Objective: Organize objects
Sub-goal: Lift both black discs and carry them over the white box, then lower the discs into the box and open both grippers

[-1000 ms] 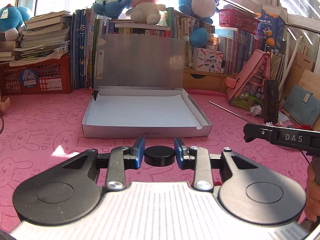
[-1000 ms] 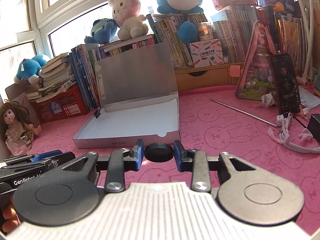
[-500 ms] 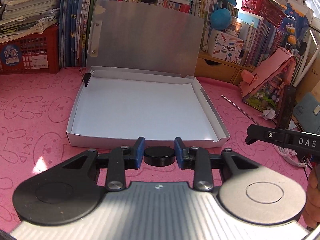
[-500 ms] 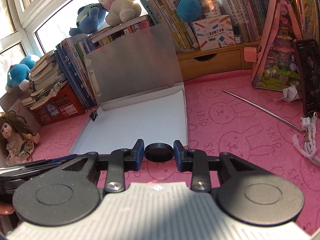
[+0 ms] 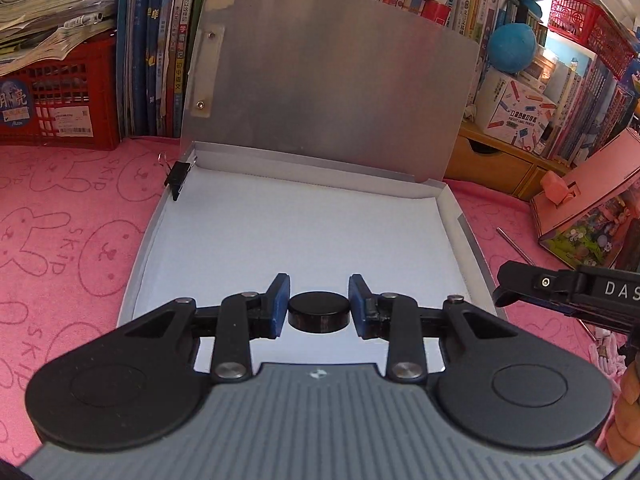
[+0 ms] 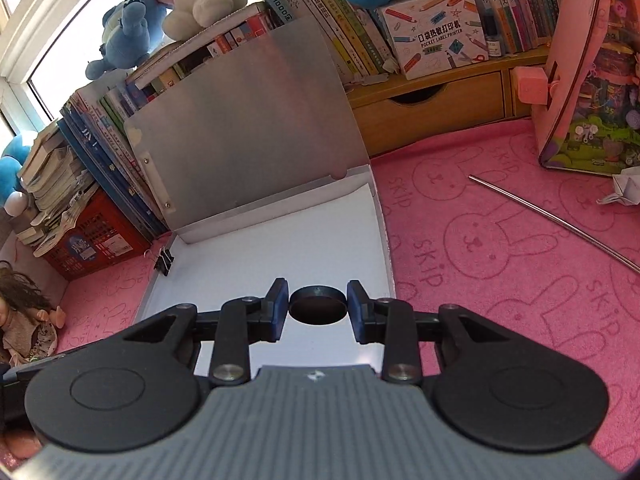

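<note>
Both grippers over the open silver box (image 5: 464, 216). Left gripper (image 5: 319, 304) clamps a black disc (image 5: 319, 314); right gripper (image 6: 318, 304) clamps a 2nd disc (image 6: 318, 306), each at 12 o'clock off the wrist. Lower flat to the white floor w/ discs apart, then open slowly.
</note>
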`<state>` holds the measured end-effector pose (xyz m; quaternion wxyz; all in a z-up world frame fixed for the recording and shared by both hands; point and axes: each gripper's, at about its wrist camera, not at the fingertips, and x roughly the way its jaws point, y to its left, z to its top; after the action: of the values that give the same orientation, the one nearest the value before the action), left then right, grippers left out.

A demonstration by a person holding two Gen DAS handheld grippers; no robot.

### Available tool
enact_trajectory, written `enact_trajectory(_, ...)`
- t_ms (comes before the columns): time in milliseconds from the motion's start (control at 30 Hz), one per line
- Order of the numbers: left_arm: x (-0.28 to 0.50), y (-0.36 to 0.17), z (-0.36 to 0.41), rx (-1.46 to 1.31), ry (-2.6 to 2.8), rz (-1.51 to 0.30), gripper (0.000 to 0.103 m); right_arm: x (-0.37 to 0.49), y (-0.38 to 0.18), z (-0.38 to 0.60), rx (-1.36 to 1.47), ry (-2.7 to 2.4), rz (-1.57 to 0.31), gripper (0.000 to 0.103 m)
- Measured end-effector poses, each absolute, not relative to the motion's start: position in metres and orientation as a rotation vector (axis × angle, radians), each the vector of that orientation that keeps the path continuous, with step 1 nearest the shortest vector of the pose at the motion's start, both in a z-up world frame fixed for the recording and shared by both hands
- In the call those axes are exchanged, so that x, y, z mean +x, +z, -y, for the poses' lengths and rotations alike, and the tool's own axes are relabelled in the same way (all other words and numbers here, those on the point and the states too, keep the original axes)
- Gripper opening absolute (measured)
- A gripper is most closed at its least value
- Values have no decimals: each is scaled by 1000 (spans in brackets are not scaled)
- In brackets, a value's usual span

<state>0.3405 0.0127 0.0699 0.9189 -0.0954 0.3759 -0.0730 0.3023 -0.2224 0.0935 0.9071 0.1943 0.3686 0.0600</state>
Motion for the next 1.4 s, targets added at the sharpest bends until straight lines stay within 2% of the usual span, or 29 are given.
enact_trajectory(633,431,42,-3,-121,-75,-765,37,402,62,203,410,85,-811,36)
enact_trajectory(1033,454,33,-5,-64,-79,-739,38,441,43,187,374,84,-818,37)
enact_trajectory(1133,454,32,-5,-58,-75,-729,39,443,40,186,374,78,-813,40)
enact_trajectory(1200,453,32,-5,-48,-74,-724,42,442,39,187,386,75,-807,59)
enact_trajectory(1300,447,34,-6,-34,-67,-707,56,439,38,189,398,78,-799,61)
enact_trajectory(1400,440,37,-7,-27,-57,-704,60,434,41,191,401,77,-795,61)
